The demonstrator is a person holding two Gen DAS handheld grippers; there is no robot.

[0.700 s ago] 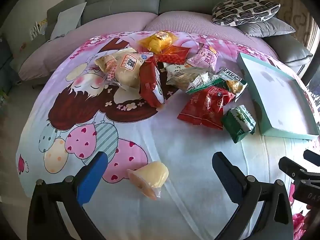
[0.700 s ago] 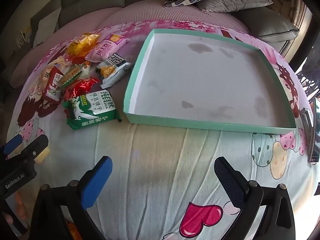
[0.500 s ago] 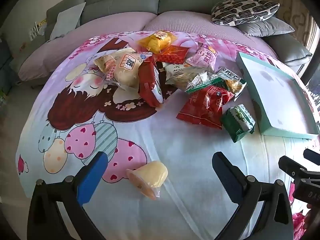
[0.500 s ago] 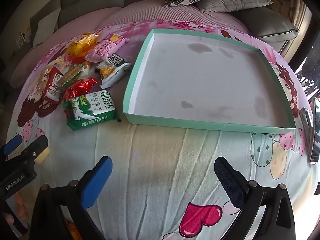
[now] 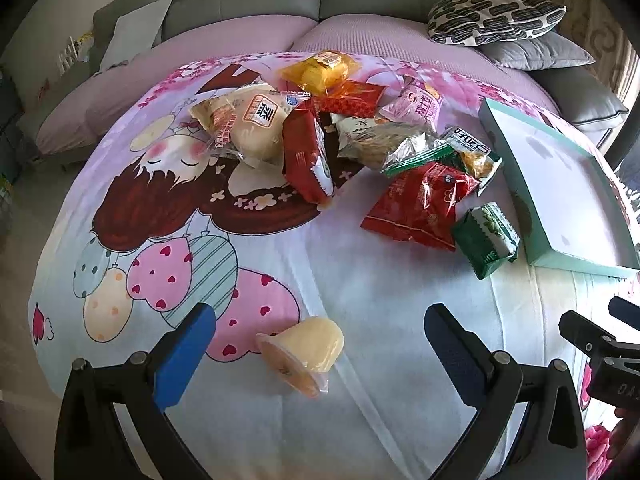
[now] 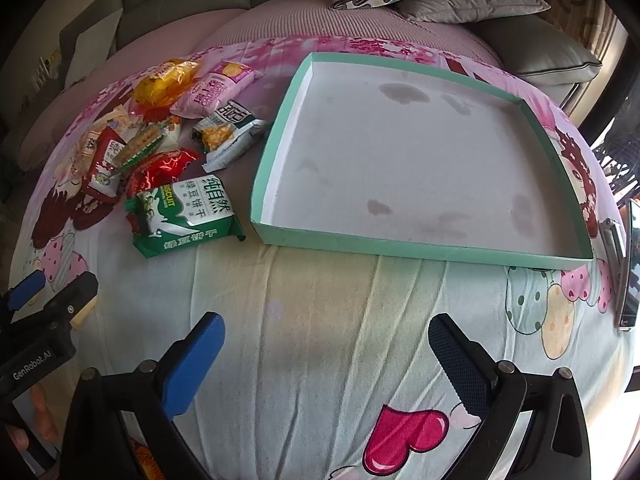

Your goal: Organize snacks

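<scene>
A pile of snack packets (image 5: 360, 132) lies on a cartoon-print sheet, with a green biscuit pack (image 5: 486, 238) at its right edge and a red pack (image 5: 420, 204) beside it. A yellow jelly cup (image 5: 302, 354) lies on its side, apart from the pile, between the fingers of my left gripper (image 5: 320, 356), which is open above it. A shallow teal-rimmed tray (image 6: 420, 250) with a white inside holds nothing. My right gripper (image 6: 326, 364) is open over bare sheet in front of the tray. The green biscuit pack (image 6: 186, 216) sits left of the tray.
A grey sofa with a patterned cushion (image 5: 496, 16) and a grey cushion (image 5: 536, 54) backs the sheet. A phone (image 6: 630, 264) lies at the sheet's right edge. The left gripper body (image 6: 36, 336) shows at the left in the right wrist view.
</scene>
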